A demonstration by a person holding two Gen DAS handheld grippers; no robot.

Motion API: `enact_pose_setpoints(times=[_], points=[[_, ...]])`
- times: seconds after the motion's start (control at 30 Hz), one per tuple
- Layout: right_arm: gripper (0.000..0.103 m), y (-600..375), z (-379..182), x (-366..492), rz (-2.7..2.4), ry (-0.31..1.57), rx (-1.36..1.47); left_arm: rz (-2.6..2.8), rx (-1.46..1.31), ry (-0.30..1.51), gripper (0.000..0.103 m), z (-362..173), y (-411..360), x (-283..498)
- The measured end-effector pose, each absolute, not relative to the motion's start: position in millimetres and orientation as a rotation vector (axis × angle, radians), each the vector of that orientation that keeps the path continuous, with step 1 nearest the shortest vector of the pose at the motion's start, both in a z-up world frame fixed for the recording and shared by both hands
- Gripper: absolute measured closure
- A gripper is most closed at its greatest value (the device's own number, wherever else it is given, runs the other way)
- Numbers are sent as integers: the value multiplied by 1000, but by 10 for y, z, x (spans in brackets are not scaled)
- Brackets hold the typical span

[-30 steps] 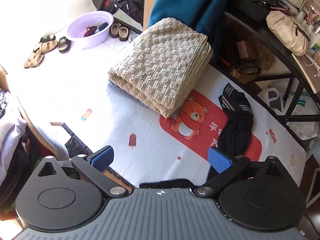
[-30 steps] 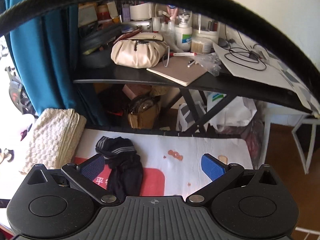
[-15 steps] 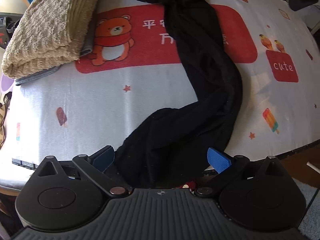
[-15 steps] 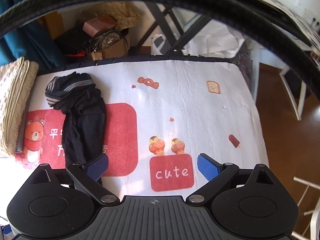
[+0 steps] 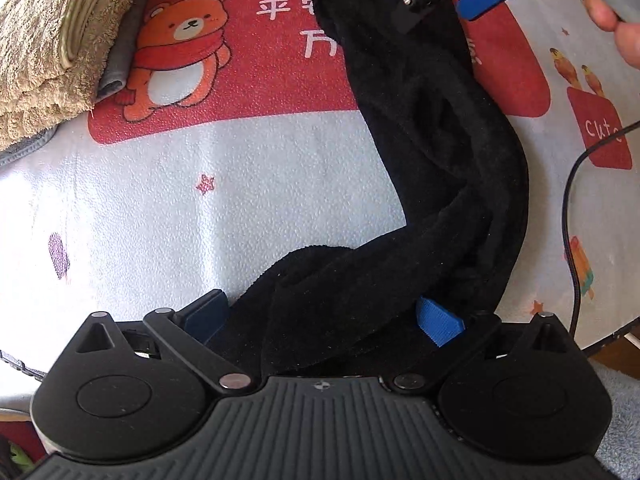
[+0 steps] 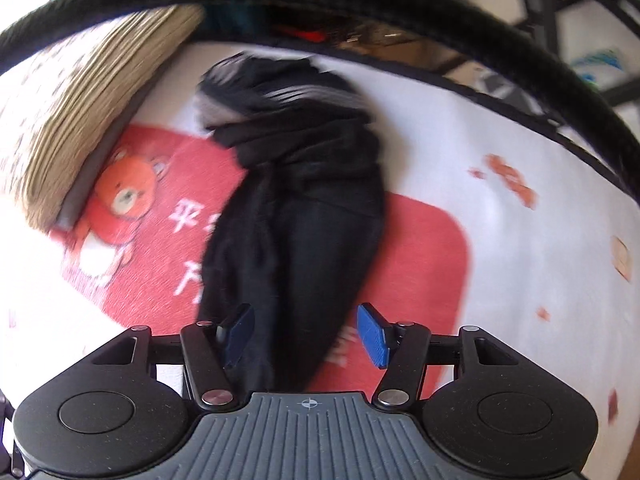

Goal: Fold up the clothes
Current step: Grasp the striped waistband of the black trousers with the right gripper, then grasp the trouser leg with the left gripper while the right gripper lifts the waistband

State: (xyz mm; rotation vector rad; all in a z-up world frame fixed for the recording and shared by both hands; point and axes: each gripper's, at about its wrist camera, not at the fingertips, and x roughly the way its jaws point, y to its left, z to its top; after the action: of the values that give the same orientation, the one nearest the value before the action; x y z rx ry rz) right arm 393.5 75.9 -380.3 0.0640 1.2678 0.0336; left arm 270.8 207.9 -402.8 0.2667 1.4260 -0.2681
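The left tongs (image 5: 322,316) hung low with their blue-padded jaws spread wide. The right tongs (image 6: 306,334) were likewise parted, gripping nothing, a hand (image 5: 618,20) holding their handle.

fuzzy matt black cloth garment (image 5: 432,152) on pebbled, faintly glossy mat (image 5: 240,184).

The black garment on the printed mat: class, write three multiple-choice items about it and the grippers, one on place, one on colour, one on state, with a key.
1. Where is the folded beige towel relative to the black garment?
A. to its left
B. on top of it
C. under it

2. What colour are the left gripper pads?
A. red
B. blue
C. green

3. How are the right gripper jaws?
A. shut empty
B. clamped on the towel
C. open astride the garment

Key: 1 A, towel at the mat's left edge; 2 B, blue pads visible; 3 C, pads apart either side of the cloth.
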Motion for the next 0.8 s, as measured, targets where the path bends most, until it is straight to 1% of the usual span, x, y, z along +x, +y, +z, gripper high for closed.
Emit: enact_pose_setpoints(times=[0.07,0.1,0.13,0.17,0.2,0.23,0.27,0.37,0.5,0.57,0.6,0.63,0.67,0.7,0.8], points=[[63,861,-3885,3978,51,1283,16,-268,261,1423,0,-4040,2102,2688],[77,869,-3920,3992,48,1298,7,-262,257,1423,0,-4042,2102,2684],[82,844,-3935,3984,43,1309,16,-257,253,1423,0,-4044,2101,2680],[84,785,-3921,3965,40,1302,42,-254,247,1427,0,-4046,2106,2682],[95,725,-3906,3946,38,1294,69,-251,241,1430,0,-4048,2110,2685],[100,651,-3880,3922,24,1283,79,-249,235,1433,0,-4051,2115,2688],[102,541,-3853,3884,-14,1270,85,-246,229,1437,0,-4053,2120,2690],[103,88,-3808,3741,-155,1249,146,-244,227,1451,0,-4054,2124,2699],[103,-581,-3851,3465,-358,1301,282,-231,215,1460,0,-4052,2126,2695],[98,-676,-3816,3363,-312,1294,312,-219,202,1453,0,-4048,2132,2673],[91,-631,-3788,3353,-274,1284,291,-212,196,1450,0,-4045,2136,2663],[80,-583,-3760,3345,-236,1272,269,-206,190,1446,0,-4043,2139,2652],[76,-499,-3729,3366,-190,1258,249,-201,187,1449,0,-4040,2144,2644],[72,-370,-3723,3433,-149,1248,238,-196,184,1452,0,-4037,2148,2637],[68,2,-3698,3680,-32,1241,227,-182,174,1460,0,-4028,2163,2614]])
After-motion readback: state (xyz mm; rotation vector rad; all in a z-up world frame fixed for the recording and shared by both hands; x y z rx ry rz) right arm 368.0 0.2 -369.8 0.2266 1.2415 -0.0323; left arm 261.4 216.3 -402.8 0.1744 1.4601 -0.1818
